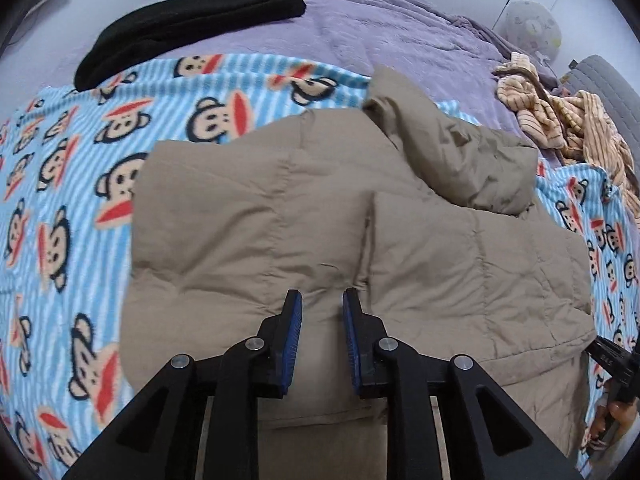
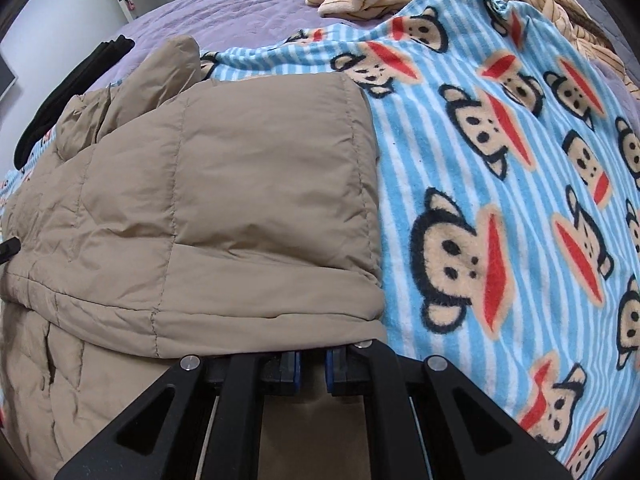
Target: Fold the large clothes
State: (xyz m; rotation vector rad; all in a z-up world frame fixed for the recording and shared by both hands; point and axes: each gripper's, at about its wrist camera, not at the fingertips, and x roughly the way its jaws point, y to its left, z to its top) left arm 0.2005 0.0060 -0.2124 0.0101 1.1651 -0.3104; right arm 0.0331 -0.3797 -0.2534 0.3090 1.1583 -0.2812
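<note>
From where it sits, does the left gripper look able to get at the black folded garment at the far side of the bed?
Probably not directly. The left gripper hovers open over the tan quilted puffer jacket; the black folded garment lies beyond it, across the blue striped monkey-print blanket.

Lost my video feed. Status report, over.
Left gripper open above tan jacket. Right gripper tucked under its folded edge, grip unclear. Jacket partly folded. Nothing blocking.

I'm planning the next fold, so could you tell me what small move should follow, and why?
Probably lift the right claw a little to test its hold: its tips are tucked under the tan jacket fold's near edge, so a grasp cannot be confirmed, while the left claw hovers open above the jacket.
</note>
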